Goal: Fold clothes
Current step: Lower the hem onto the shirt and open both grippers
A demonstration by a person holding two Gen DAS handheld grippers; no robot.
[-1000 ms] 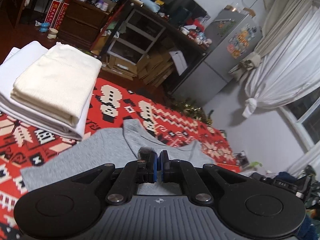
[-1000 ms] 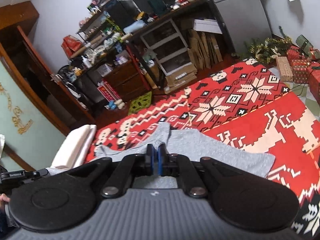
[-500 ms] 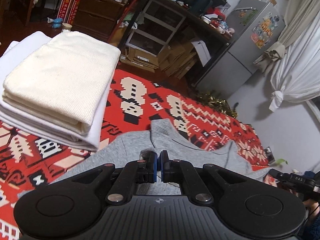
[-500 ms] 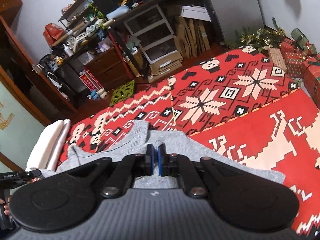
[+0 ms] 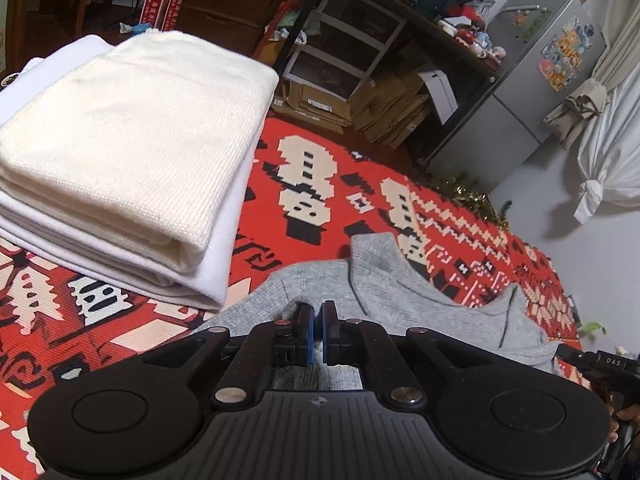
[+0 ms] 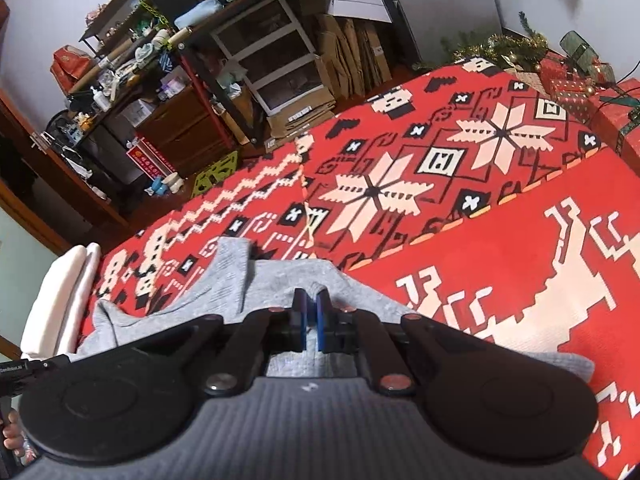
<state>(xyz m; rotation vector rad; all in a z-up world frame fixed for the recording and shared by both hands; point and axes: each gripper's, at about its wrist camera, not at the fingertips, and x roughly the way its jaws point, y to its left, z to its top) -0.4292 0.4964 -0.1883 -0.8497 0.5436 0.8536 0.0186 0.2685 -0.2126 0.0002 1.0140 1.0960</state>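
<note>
**Both tongs pinched on a grey top over the red blanket**

The left tongs (image 5: pixel 316 326) are nearly closed, their blue pads clamped on a fold of the grey top (image 5: pixel 400 296); the cloth bunches up just behind the fingertips. The right tongs (image 6: pixel 310 322) stand the same way — narrow, with grey fabric caught between the pads. The grey top (image 6: pixel 280 284) lies spread on a red patterned blanket (image 6: pixel 500 240), its neckline and two shoulder straps pointing away from both cameras; one strap (image 6: pixel 232 264) stands up a little, the other droops towards the stack at the left.

That stack sits just beside the garment on the same blanket (image 5: pixel 312 184): a cream knitted piece (image 5: pixel 132 128) folded on top of a white folded piece (image 5: pixel 216 264), edges roughly aligned; in the right wrist view it shows only as a pale edge (image 6: pixel 60 296).

Beyond the blanket are shelves with drawers (image 5: pixel 344 52), flattened cardboard (image 5: pixel 392 108) and a grey fridge (image 5: pixel 532 80) with stickers; wrapped gifts (image 6: pixel 572 92) and tinsel lie at the far right. Part of a hand (image 6: pixel 10 432) shows at the lower left edge of the right wrist view.
</note>
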